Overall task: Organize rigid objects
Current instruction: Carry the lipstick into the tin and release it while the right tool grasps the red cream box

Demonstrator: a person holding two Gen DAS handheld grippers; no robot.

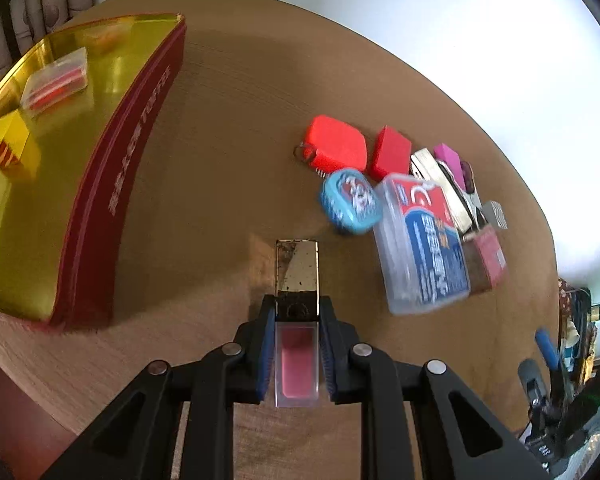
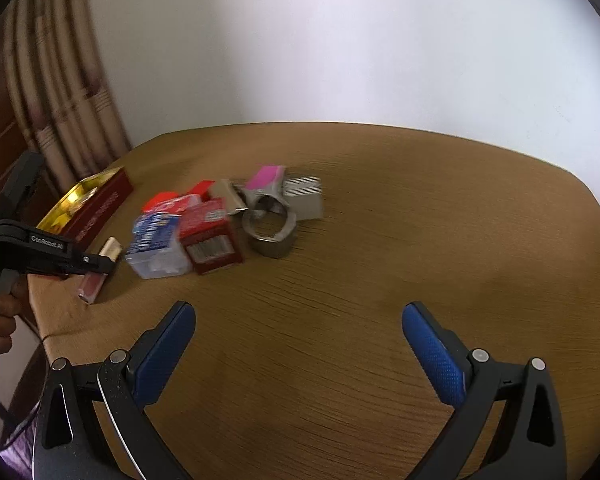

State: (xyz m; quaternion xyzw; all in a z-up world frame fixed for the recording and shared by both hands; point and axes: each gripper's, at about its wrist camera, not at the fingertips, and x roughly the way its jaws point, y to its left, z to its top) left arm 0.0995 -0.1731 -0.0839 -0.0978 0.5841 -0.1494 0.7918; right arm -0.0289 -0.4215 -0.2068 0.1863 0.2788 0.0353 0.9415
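On the brown table [image 1: 228,128], near its front edge, my left gripper [image 1: 297,312] is clamped on a lip gloss [image 1: 297,276], gold cap pointing away, pink tube back between the pads. It sits low over the wood; contact with the table I can't tell. My right gripper [image 2: 299,334] hangs released over bare table, nothing between its pads.

Progress, as I judge it: early. The red tin [image 1: 100,184] with the gold inside holds just two items, a clear case [image 1: 56,80] and a yellow box [image 1: 10,146]. The pile [image 2: 224,220] remains loose right of the gloss: orange case, red block, blue tin, clear toothpick-style box (label blurred), red carton, pink piece, metal bits. So the gloss goes in next, then most of the heap is left.

Surface: wood-grain top, rounded corners, uncluttered apart from tin and pile. Room: plain white wall behind, beige curtain [image 2: 60,92] at left, some clutter off the table's right edge (too blurred to name).
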